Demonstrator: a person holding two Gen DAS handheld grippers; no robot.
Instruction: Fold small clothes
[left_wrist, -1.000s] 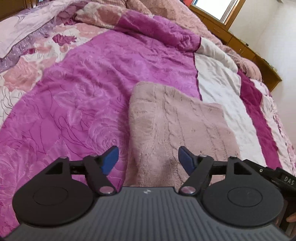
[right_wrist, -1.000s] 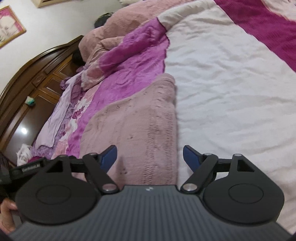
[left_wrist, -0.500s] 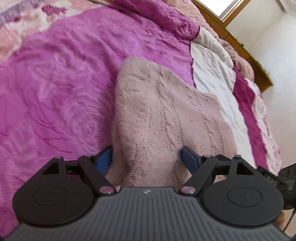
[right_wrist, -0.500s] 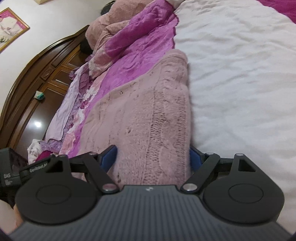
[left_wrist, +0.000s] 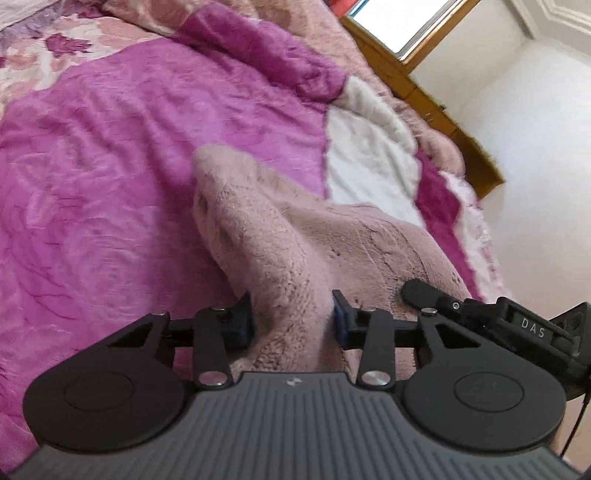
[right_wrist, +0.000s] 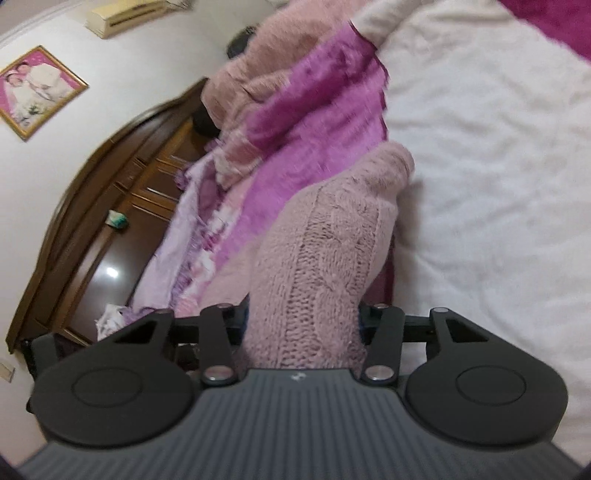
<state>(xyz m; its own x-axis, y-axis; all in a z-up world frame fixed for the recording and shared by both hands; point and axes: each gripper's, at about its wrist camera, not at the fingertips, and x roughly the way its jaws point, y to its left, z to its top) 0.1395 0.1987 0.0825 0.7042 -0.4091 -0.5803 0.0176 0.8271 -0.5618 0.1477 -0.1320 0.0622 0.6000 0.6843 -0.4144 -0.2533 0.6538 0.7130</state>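
Observation:
A dusty-pink cable-knit sweater (left_wrist: 295, 240) lies on the bed, its near edge bunched and lifted. My left gripper (left_wrist: 293, 323) has its jaws closing on the near left edge of the knit, and the blue pads (left_wrist: 340, 321) press into a gathered fold. My right gripper (right_wrist: 303, 321) is closing on the near right edge of the same sweater (right_wrist: 325, 240), with thick knit packed between its fingers. The right gripper's body (left_wrist: 480, 314) shows at the right of the left wrist view, resting against the fabric.
The bed carries a magenta quilt (left_wrist: 110, 166) with a white band (right_wrist: 480, 166) and more pink bedding heaped at the head. A dark wooden headboard (right_wrist: 92, 221) and a framed picture (right_wrist: 37, 88) stand on the left; a window (left_wrist: 399, 26) is at the far end.
Both grippers have narrowed from wide open onto the sweater's near edge. The knit, flat earlier, now bunches up and lifts between them, and both views have tilted upward.

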